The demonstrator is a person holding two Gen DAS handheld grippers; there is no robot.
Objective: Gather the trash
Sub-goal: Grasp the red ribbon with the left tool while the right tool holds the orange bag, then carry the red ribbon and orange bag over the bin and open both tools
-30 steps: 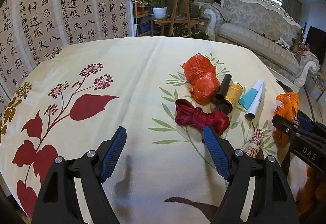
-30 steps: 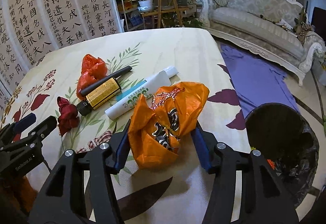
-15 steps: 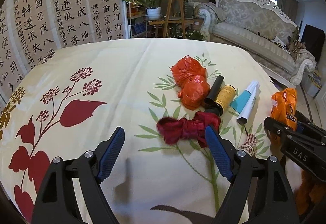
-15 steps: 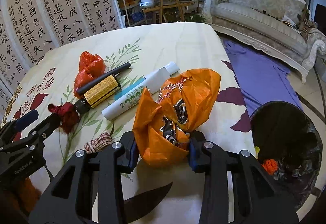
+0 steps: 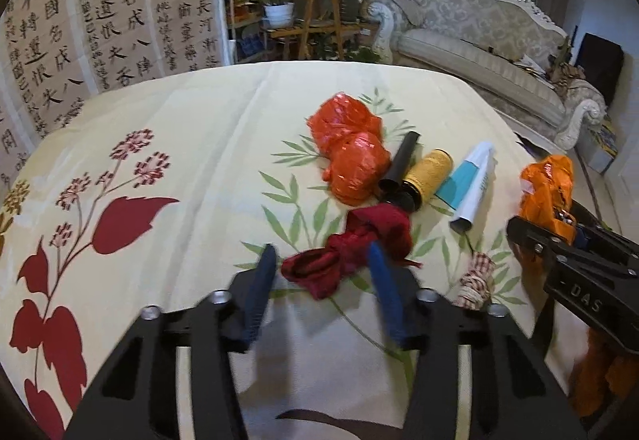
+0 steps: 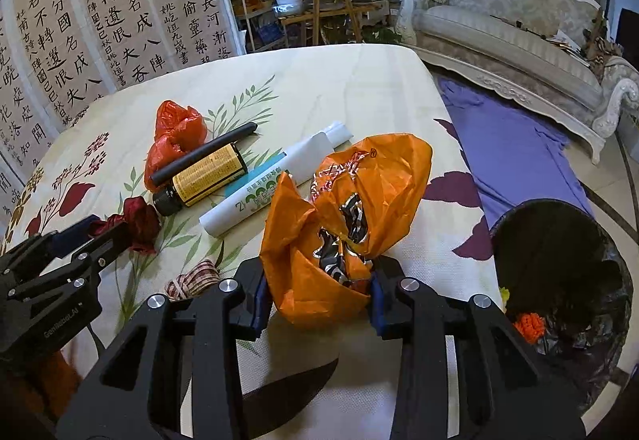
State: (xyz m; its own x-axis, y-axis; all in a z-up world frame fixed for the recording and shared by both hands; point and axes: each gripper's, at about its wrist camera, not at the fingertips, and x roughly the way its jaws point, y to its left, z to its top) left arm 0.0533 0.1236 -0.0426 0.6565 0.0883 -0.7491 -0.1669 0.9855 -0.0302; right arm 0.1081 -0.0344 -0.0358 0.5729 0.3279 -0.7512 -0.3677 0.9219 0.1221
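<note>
On table: one red wrapper [image 5: 351,252] between left's parted jaws | right's jaws grip one orange bag [image 6: 351,224]

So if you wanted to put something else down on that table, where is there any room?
The left side of the tablecloth, around the printed red flowers, lies bare. The far end beyond the red plastic bag is free too. It is crowded on the right: bag, black tube, yellow bottle, white tube and dark red cloth sit bunched together.
</note>
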